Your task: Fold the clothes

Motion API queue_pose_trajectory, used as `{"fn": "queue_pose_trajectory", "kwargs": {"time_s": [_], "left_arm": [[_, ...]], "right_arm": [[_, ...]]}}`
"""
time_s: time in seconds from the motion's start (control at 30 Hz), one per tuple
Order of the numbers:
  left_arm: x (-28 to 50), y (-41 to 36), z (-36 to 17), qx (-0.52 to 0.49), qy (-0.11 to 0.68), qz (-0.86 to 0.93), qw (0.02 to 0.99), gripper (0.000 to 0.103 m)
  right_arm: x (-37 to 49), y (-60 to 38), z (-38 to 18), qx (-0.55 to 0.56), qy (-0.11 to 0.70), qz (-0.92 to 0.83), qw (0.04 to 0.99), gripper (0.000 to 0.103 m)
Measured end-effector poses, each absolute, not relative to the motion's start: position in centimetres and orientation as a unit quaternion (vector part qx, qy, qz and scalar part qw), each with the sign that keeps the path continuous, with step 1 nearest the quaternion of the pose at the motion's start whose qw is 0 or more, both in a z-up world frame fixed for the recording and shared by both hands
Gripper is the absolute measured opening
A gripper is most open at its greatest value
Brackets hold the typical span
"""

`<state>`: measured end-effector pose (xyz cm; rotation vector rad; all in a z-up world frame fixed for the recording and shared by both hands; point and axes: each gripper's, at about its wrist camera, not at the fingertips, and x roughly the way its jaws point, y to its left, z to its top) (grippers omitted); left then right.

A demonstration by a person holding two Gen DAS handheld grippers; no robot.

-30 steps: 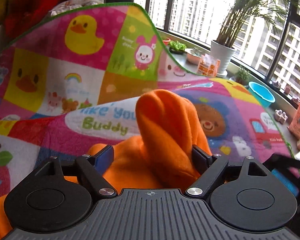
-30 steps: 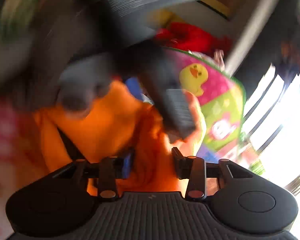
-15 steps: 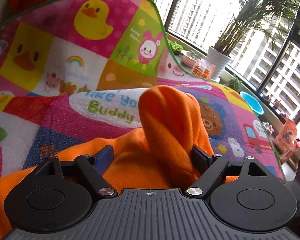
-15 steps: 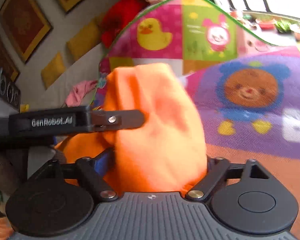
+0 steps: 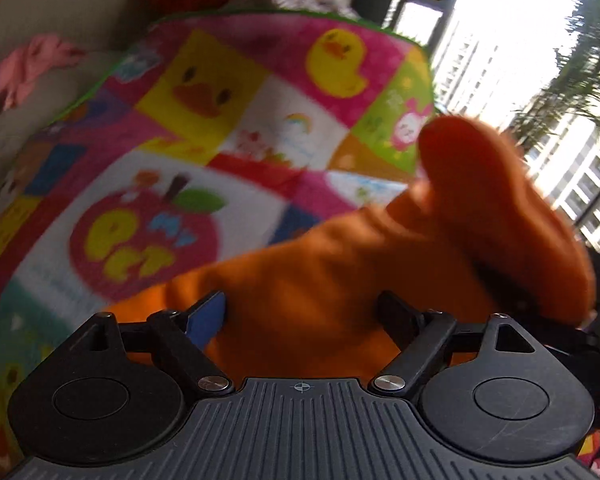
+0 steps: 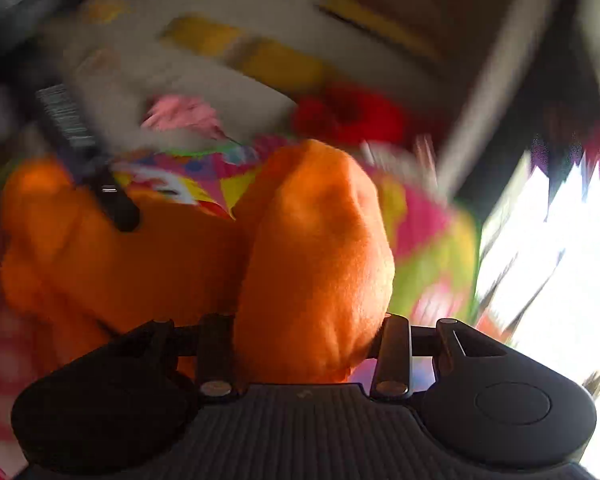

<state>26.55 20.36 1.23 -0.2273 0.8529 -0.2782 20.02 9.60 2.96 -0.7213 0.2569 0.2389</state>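
Both grippers, left (image 5: 300, 312) and right (image 6: 304, 340), are clamped on bunched fleece (image 6: 316, 248), right closing; soft, light, best grabbed by edges.

The fingertips of the right gripper (image 6: 304, 332) are hidden by orange fleece garment (image 6: 316, 264). The background is smeared by motion blur.

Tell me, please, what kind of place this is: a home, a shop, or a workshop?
Most likely a home, probably a high-rise flat. A children's play blanket with ducks and an apple covers the surface, a pink garment lies on a pale sofa-like seat behind it, and tall apartment blocks show through the window.
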Motion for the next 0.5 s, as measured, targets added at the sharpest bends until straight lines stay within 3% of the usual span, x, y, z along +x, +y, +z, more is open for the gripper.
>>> {"fn": "queue_pose_trajectory", "kwargs": {"time_s": [0.17,0.33,0.5], "left_arm": [[26.3,20.3,0.1,-0.112,0.408,-0.137,0.896,0.087],[26.0,19.3,0.2,-0.120,0.403,-0.156,0.894,0.088],[26.9,15.1,-0.2,-0.142,0.400,-0.220,0.879,0.088]], "right_arm": [[17.3,14.2,-0.4,-0.511,0.058,0.147,0.845,0.040],[18.1,12.5,-1.7,-0.538,0.044,0.095,0.836,0.037],[18.9,8.7,0.5,-0.532,0.049,0.041,0.844,0.035]]}}
